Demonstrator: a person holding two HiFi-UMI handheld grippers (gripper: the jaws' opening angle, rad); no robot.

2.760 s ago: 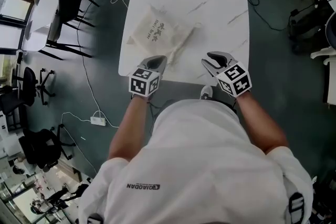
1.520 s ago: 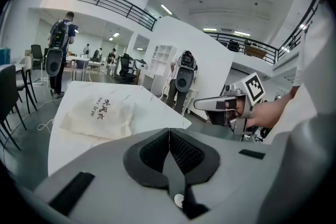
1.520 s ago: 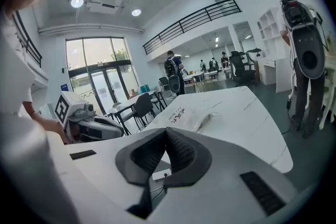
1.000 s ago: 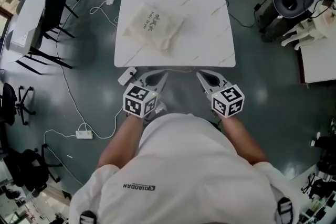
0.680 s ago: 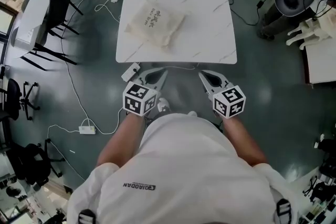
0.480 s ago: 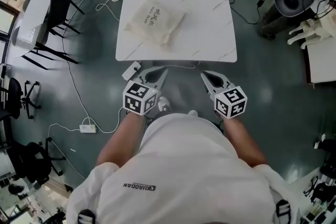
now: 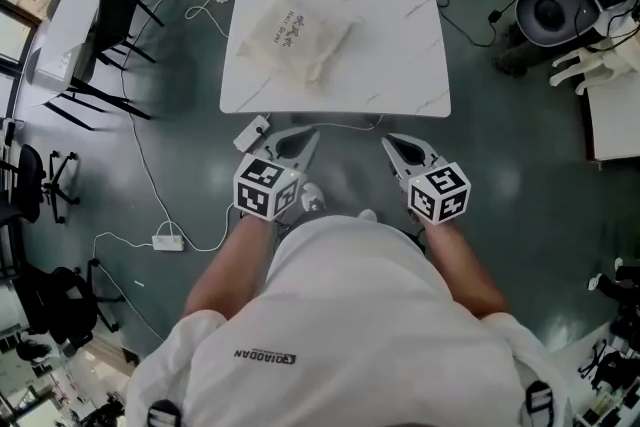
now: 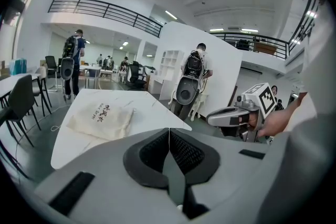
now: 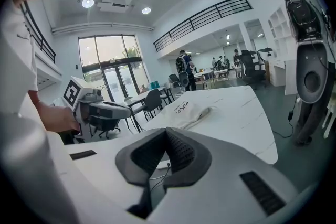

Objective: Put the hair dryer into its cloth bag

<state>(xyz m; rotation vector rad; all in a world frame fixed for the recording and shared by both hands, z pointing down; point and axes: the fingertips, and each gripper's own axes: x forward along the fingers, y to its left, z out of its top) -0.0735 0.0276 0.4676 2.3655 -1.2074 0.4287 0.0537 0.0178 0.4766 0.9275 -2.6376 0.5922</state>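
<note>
A white marble-patterned table point(image 7: 400, 65) stood on the grey floor, just ahead of the person point(image 7: 350, 315). A cream cloth bag point(image 7: 295, 35) with dark print lay on the table's left half, toward the far side, its contents hidden. The left gripper point(image 7: 303, 139) and the right gripper point(image 7: 393, 144) hung side by side short of the table's near edge, well apart from the bag, the 2 jaws of each pressed together on nothing.

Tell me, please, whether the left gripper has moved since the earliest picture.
Yes. The left gripper has drawn back toward the person: its jaws earlier reached over the near edge of the table; now they stop short of it.
</note>
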